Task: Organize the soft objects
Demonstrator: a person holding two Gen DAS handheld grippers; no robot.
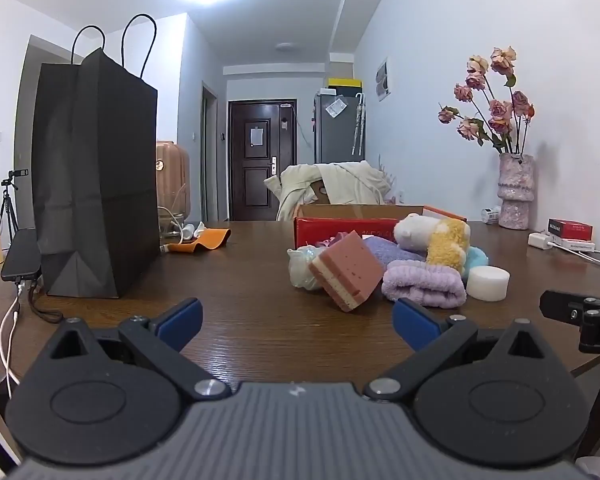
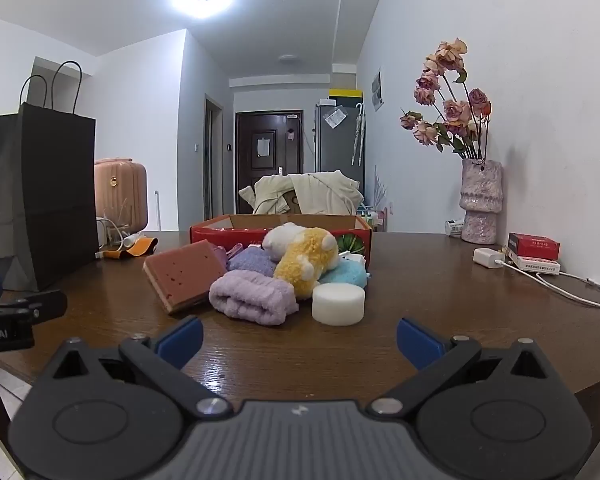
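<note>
soft pile (image 2: 260,280) heaped before red box (image 2: 220,232), likely staged for sorting; left gripper (image 1: 296,320) and right gripper (image 2: 298,338) both spread, empty.

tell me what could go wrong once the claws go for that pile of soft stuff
1. The pink sponge block stands tilted against the pile; pulling the rolled lilac towel may topple it.
2. The plush toy lies on top of other items and could roll off.
3. The white foam puck looks light; an open right claw might nudge it away.
</note>
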